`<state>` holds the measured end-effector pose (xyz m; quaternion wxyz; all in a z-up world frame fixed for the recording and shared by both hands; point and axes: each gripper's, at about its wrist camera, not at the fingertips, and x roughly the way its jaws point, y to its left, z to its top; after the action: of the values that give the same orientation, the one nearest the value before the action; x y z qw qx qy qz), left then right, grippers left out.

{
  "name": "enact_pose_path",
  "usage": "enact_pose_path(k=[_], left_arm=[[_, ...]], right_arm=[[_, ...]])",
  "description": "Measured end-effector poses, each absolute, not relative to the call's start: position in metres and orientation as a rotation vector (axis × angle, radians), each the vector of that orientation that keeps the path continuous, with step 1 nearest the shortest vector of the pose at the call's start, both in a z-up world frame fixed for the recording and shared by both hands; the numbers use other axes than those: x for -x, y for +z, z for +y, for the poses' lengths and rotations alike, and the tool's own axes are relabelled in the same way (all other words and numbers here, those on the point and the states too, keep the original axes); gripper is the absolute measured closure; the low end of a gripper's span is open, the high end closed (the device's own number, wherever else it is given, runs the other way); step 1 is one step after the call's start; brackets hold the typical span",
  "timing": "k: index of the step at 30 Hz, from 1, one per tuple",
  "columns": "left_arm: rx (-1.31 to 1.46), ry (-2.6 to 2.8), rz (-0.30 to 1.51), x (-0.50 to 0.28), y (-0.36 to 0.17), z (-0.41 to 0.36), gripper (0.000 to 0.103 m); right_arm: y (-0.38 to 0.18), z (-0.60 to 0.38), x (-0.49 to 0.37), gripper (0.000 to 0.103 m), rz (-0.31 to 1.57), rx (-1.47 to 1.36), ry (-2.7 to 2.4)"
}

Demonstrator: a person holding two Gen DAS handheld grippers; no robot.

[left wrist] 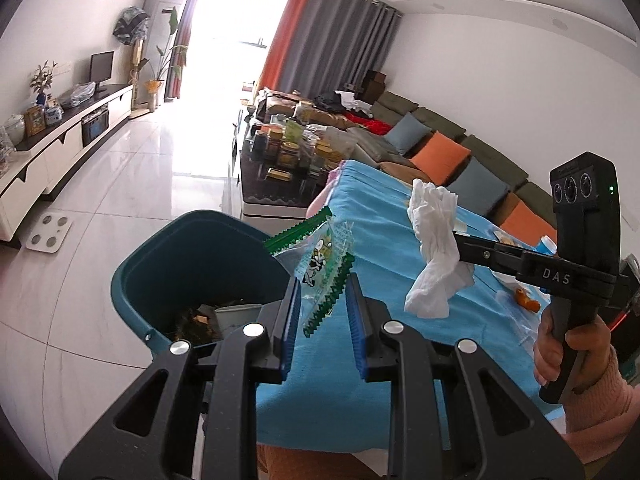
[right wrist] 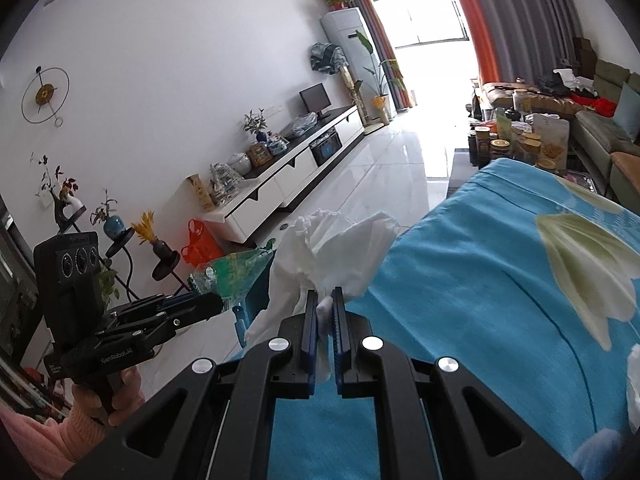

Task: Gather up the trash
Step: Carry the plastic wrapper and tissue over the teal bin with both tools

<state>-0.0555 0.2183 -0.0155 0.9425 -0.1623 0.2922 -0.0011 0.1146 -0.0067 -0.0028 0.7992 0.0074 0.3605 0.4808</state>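
Two tools — left tool [left wrist: 323,300] clamped on wrapper [left wrist: 320,268], right tool [right wrist: 325,312] on tissue [right wrist: 332,248] — above blue-clothed table [right wrist: 480,280].

A: We record the snack wrapper [left wrist: 326,270] as clear plastic with green zigzag edges and a black-and-white cartoon print. The crumpled tissue [left wrist: 434,248] is plain white.

B: We confirm. The bin [left wrist: 200,256] is dark teal. The tablecloth [right wrist: 480,264] is bright blue with a pale cream leaf pattern.

A: We note both grippers are black with blue pads [left wrist: 294,320].

B: We add the sleeve [left wrist: 600,404]: pink knit. The curtains [left wrist: 316,36] are grey with an orange panel.
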Motion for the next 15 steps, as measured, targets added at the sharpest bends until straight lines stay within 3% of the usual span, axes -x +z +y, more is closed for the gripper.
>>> enact_pose_path(k=[15], left_arm=[[0.334, 0.04, 0.601, 0.062, -0.017, 0.229, 0.08]], right_arm=[[-0.009, 0.034, -0.112, 0.097, 0.805, 0.023, 1.085]])
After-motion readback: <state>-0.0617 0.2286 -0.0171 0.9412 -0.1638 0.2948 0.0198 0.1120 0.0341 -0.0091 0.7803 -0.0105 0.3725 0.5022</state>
